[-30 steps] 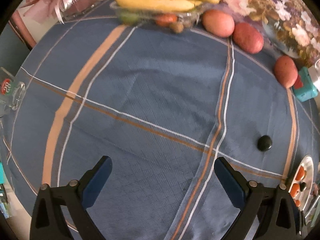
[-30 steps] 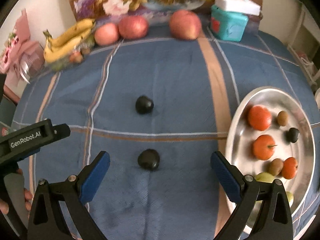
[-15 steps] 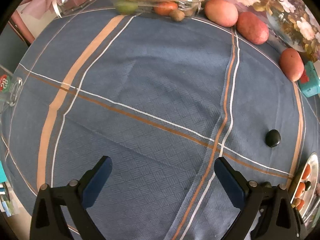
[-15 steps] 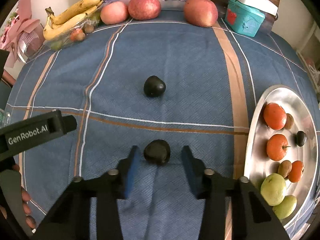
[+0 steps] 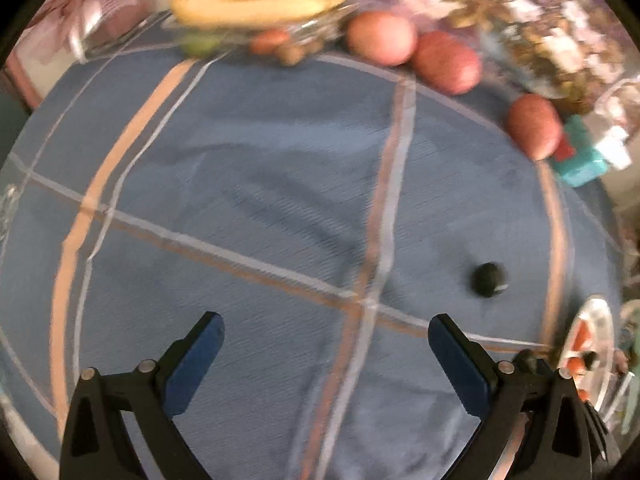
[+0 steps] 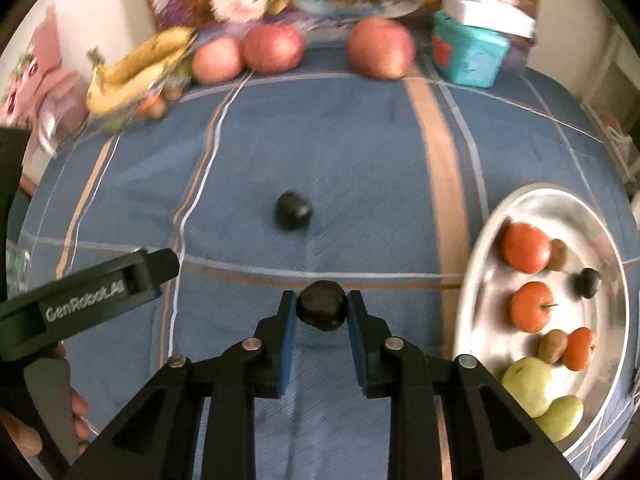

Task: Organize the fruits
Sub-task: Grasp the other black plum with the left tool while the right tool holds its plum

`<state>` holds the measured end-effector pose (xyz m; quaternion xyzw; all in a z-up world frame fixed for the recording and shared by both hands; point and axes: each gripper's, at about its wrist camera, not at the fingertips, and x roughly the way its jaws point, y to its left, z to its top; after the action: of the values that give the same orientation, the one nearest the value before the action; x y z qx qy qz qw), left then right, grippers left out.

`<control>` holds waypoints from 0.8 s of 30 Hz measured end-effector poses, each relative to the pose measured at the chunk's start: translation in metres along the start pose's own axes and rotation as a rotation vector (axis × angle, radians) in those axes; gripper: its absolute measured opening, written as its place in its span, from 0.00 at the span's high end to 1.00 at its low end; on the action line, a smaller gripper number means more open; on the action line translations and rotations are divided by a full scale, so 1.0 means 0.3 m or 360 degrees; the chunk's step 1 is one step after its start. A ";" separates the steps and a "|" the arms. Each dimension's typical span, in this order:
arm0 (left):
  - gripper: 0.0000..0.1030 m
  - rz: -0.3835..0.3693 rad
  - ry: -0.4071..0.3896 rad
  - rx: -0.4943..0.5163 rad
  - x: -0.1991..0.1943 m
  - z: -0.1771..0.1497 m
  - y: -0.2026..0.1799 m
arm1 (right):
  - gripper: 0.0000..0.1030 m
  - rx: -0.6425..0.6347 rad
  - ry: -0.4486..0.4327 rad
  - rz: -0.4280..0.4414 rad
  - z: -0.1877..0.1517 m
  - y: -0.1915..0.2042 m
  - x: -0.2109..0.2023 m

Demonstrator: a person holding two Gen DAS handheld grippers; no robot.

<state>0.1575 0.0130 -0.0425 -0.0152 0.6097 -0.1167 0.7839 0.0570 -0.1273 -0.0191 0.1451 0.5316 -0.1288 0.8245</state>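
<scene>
A small dark round fruit [image 6: 322,311] sits between the blue pads of my right gripper [image 6: 321,301], just over the blue checked cloth. The jaws are closing, and both pads press on the fruit's sides. A second dark fruit [image 6: 293,210] lies loose farther out on the cloth, and the left wrist view shows this fruit [image 5: 487,279] to the right. My left gripper [image 5: 323,320] hangs open over bare cloth with nothing between its fingers. The silver plate [image 6: 484,236] at the right holds several fruits: orange, brown, green and one dark.
Along the far edge lie bananas [image 6: 136,72], red apples [image 6: 272,48] and a teal box [image 6: 468,56]. The left gripper's black body [image 6: 88,292] and a hand [image 6: 24,436] fill the right wrist view's lower left. The plate's rim [image 5: 600,316] shows at the left wrist view's right edge.
My right gripper's jaws went from wide open around the near dark fruit to closed on it. The left gripper stayed open, and its view swung a little.
</scene>
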 end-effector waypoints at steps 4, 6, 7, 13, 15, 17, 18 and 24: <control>0.00 -0.0184 -0.0062 0.0035 -0.020 -0.004 -0.058 | 0.75 0.0071 -0.0098 -0.0038 0.015 -0.064 -0.056; 0.02 -0.0235 -0.0080 0.0077 -0.023 -0.005 -0.104 | 0.75 0.0121 -0.0137 -0.0028 0.021 -0.092 -0.076; 0.03 -0.0236 -0.0090 0.0123 -0.021 -0.006 -0.130 | 0.75 0.0140 -0.0147 -0.0028 0.024 -0.099 -0.083; 0.17 -0.0216 -0.0120 0.0313 0.018 -0.011 -0.260 | 0.75 0.0261 -0.0181 -0.0010 0.030 -0.177 -0.107; 0.27 -0.0193 -0.0118 0.0359 0.033 -0.019 -0.294 | 0.75 0.0273 -0.0182 -0.0013 0.029 -0.186 -0.103; 0.29 -0.0168 -0.0126 0.0404 0.046 -0.024 -0.324 | 0.75 0.0287 -0.0180 -0.0007 0.026 -0.195 -0.099; 0.29 -0.0160 -0.0128 0.0418 0.052 -0.024 -0.332 | 0.75 0.0295 -0.0179 -0.0005 0.019 -0.203 -0.104; 0.47 -0.0117 -0.0140 0.0441 0.084 -0.030 -0.358 | 0.75 0.0315 -0.0175 0.0011 0.013 -0.221 -0.111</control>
<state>0.1371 -0.0953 -0.0509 0.0658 0.5518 -0.2274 0.7997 0.0226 -0.1883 0.0059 0.2204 0.4698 -0.1856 0.8344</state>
